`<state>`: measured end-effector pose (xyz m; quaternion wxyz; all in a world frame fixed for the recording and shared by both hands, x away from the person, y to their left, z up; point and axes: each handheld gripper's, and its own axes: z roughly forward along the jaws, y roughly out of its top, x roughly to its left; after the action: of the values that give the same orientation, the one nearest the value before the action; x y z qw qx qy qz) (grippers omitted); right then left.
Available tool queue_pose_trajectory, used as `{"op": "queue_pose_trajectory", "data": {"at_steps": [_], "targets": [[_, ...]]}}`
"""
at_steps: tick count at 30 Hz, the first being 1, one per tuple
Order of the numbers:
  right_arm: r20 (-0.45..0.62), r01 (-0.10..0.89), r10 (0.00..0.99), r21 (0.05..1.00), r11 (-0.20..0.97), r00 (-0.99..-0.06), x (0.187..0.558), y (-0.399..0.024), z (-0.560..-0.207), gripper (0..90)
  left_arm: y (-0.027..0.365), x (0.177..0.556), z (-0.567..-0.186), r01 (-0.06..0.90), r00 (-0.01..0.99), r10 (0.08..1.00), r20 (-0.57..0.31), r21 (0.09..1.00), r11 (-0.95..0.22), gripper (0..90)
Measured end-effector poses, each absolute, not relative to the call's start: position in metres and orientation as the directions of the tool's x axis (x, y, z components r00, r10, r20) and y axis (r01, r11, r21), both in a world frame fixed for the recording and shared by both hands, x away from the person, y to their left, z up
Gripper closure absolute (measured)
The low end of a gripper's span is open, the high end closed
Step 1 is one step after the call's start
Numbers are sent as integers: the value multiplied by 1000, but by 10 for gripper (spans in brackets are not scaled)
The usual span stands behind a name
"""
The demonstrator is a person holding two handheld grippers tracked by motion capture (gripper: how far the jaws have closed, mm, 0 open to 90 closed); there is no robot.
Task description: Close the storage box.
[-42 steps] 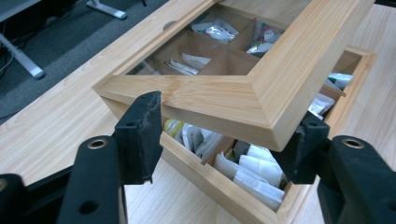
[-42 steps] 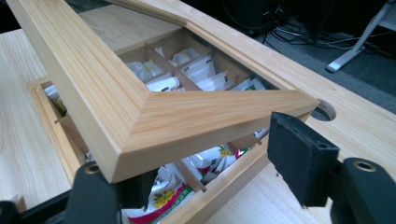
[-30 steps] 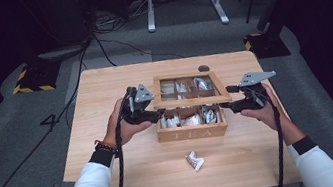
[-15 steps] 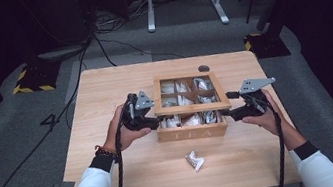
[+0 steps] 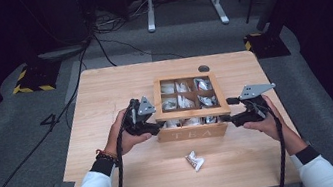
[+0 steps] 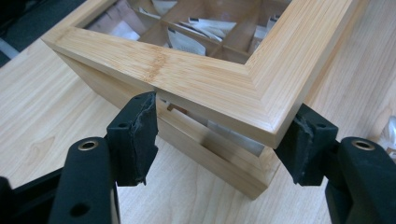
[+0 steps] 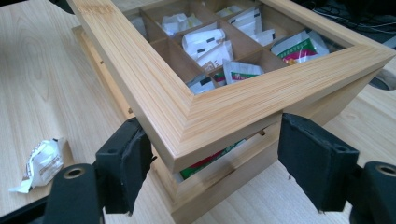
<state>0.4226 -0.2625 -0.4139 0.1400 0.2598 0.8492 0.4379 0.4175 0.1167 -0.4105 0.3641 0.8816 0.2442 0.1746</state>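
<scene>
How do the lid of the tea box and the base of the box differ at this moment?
The lid is a wooden frame with a see-through middle; the base is solid wood marked TEA. The lid sits tilted, raised at the front corners; the base lies flat on the table. Both are pale wood.

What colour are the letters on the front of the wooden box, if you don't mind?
White letters spelling TEA, clearest in the high view.
</scene>
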Motion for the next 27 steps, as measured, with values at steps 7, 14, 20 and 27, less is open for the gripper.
{"op": "queue_pose_trajectory", "data": {"at_steps": [7, 14, 20, 27], "targets": [[-19, 326, 567, 803, 500, -823, 419, -261, -418, 277, 118, 416, -413, 308, 824, 551, 134, 709, -634, 348], [-4, 335, 563, 801, 497, -826, 417, -262, -420, 279, 120, 414, -418, 313, 827, 548, 128, 705, -637, 348], [-10, 341, 562, 787, 515, -827, 414, -262, -426, 295, 119, 412, -424, 314, 833, 540, 122, 699, -643, 348], [-8, 357, 565, 767, 533, -825, 413, -262, -434, 306, 122, 411, -428, 323, 847, 523, 98, 686, -652, 332]]}}
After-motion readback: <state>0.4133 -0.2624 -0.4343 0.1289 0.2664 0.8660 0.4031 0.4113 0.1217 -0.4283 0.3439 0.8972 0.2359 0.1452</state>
